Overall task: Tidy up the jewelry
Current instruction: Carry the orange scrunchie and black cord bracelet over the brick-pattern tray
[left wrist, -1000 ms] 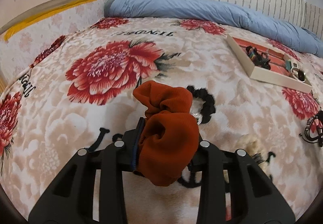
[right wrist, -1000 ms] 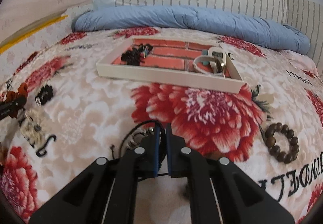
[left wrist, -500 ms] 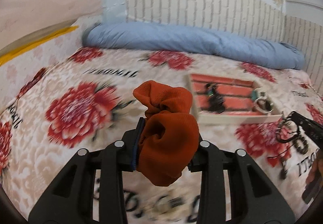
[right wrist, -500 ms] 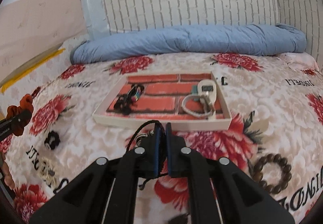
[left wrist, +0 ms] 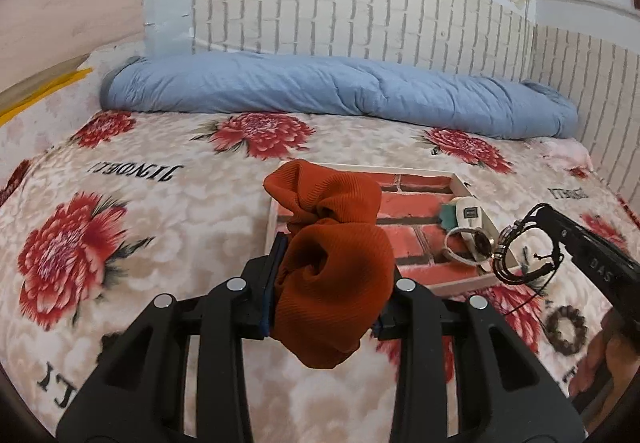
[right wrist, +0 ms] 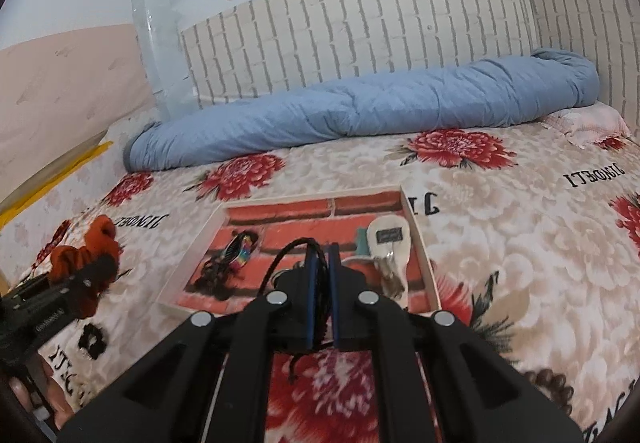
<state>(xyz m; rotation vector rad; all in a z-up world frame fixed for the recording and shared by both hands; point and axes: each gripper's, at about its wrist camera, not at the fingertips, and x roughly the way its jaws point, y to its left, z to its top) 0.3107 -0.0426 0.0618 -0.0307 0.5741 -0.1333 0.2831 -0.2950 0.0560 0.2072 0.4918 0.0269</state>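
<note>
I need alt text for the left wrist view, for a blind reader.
The left gripper holds a rust-orange scrunchie above a floral bedspread. Behind it lies a brick-patterned tray; at right, the right gripper carries a black cord bracelet.

"JINGELI" on bedspread [left wrist: 136, 172]

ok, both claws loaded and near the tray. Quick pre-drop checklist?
1. Left claw clamps the scrunchie: ok.
2. Right claw is shut on the cord bracelet: ok.
3. Tray has bare floor in the middle for both items: ok.
4. Watch and the dark hair ties in the tray lie clear of that middle: ok.
5. Claws apart from each other: ok, a gap shows in the left wrist view.
6. Bracelet's loose cord clear of the tray rim: cannot tell.
</note>
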